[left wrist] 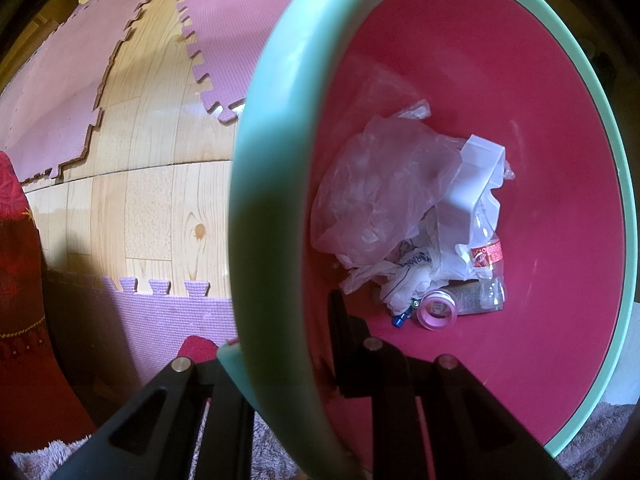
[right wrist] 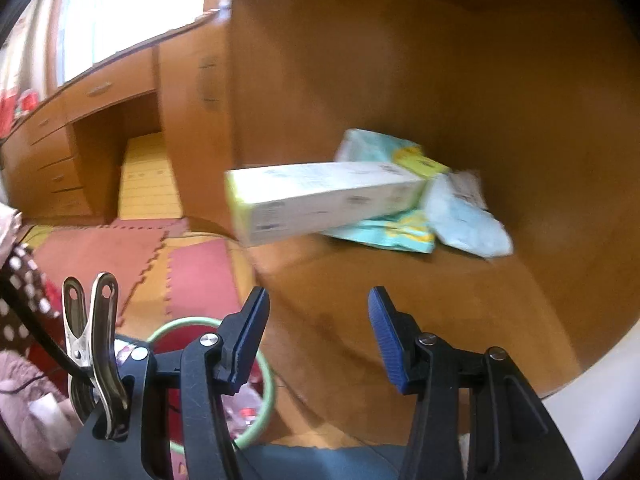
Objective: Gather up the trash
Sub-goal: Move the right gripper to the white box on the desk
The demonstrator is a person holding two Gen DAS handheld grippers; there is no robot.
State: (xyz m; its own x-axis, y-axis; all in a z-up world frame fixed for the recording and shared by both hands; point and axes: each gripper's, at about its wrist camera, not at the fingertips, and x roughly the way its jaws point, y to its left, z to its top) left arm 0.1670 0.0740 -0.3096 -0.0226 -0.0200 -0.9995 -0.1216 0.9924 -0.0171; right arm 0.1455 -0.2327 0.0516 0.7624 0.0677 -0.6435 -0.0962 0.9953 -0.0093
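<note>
Right up against my left gripper [left wrist: 280, 364] is the mint rim of the bin [left wrist: 256, 184], pinched tight between its fingers, with a crumpled bag [left wrist: 380, 192] and a bottle [left wrist: 490, 264] already lying at the bottom. Over on the right, my right gripper [right wrist: 316, 344] is about half open with nothing in it, and the long white box [right wrist: 320, 200] lies ahead and a little above on the brown table [right wrist: 440, 300], long axis crosswise, wrappers [right wrist: 464, 216] beside it. That right one looks the nearer, I reckon, for the next pick.
</note>
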